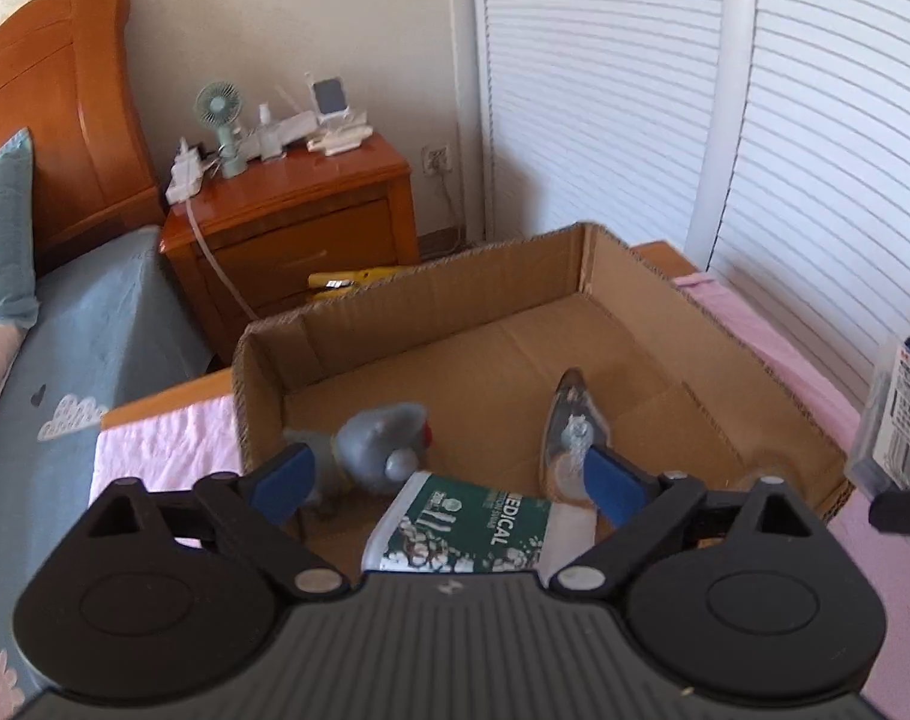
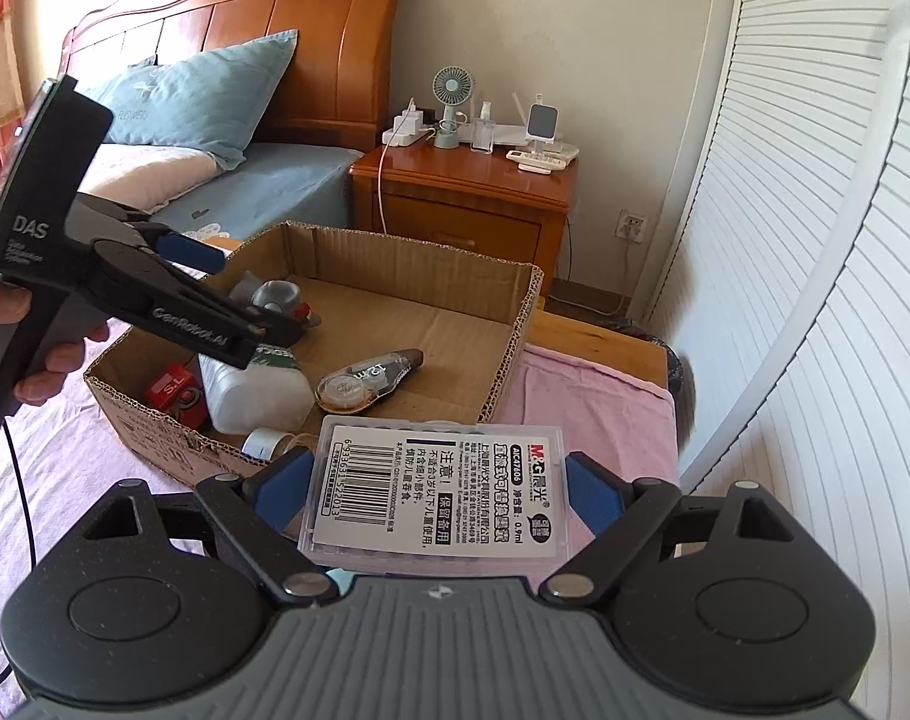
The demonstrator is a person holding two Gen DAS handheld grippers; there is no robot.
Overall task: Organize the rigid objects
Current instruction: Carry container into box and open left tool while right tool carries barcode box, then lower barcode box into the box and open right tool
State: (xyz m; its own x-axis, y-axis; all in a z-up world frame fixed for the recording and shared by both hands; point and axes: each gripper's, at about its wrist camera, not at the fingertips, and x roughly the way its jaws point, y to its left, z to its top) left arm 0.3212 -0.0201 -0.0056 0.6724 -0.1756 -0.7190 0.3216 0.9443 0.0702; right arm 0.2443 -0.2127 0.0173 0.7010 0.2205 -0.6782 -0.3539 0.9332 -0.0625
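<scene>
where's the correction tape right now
The correction tape lies on the floor of the cardboard box, right of the white bottle; the left wrist view shows it right of centre.

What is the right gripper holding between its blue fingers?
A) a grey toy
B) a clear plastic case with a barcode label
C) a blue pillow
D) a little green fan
B: in the right wrist view the clear plastic case with its barcode label sits between the right gripper fingers, their blue pads against its two sides, near the cardboard box.
</scene>
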